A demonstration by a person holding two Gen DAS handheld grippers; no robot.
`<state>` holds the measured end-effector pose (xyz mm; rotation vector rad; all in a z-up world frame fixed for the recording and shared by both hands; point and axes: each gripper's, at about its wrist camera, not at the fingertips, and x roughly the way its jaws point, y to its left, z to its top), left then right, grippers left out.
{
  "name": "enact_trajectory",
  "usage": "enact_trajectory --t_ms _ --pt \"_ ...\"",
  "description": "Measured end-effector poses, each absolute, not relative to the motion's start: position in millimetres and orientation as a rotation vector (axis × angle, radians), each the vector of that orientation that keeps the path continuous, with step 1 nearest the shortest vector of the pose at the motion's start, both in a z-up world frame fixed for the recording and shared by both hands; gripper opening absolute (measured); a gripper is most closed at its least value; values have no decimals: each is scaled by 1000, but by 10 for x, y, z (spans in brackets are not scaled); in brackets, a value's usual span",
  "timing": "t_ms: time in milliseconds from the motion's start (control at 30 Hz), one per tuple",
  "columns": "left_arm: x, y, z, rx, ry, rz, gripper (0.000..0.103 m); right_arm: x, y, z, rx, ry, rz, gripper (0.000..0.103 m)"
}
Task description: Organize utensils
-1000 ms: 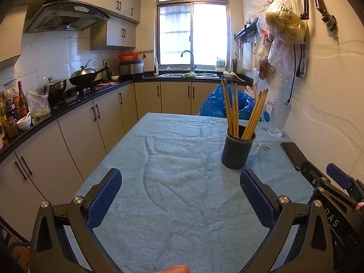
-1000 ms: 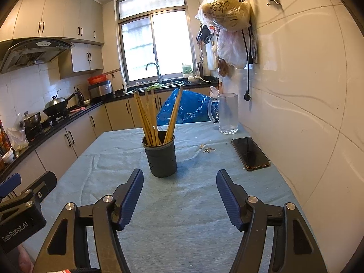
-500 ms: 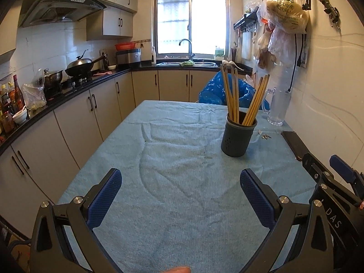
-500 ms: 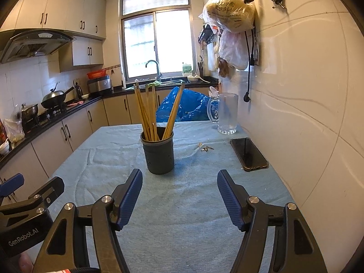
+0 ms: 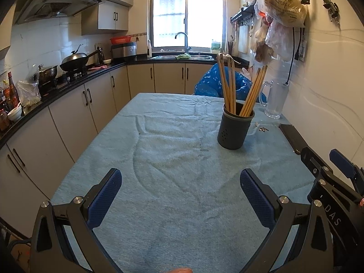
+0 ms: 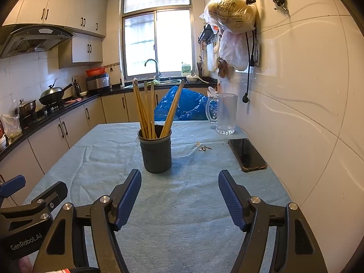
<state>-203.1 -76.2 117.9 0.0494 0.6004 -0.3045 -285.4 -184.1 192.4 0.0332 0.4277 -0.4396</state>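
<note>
A dark grey utensil holder (image 5: pixel 235 128) stands upright on the blue-cloth table (image 5: pixel 173 159), with several wooden chopsticks (image 5: pixel 229 86) standing in it. It also shows in the right wrist view (image 6: pixel 155 151) with its chopsticks (image 6: pixel 145 109). My left gripper (image 5: pixel 180 183) is open and empty, low over the table's near part, well short of the holder. My right gripper (image 6: pixel 179 185) is open and empty, just in front of the holder. The right gripper's body (image 5: pixel 329 182) shows at the right of the left wrist view.
A black phone (image 6: pixel 246 154) lies by the right wall. A clear glass jug (image 6: pixel 225 113) stands at the far right corner. Small scraps (image 6: pixel 203 147) lie between holder and phone. A blue bag (image 6: pixel 182 107) sits behind the table. Counters run along the left.
Both grippers have drawn back a little and risen, so the holder looks slightly farther off. Both stay open and empty. The holder and chopsticks have not moved.
</note>
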Motion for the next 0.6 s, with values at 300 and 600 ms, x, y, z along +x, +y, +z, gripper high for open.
enact_trajectory --t_ms 300,600 --pt "-1977 -772 1115 46 630 -309 103 -2823 -1843 1889 20 429 -445 75" --pt "-1912 -801 1044 51 658 -311 103 -2771 -1861 1834 23 452 -439 75"
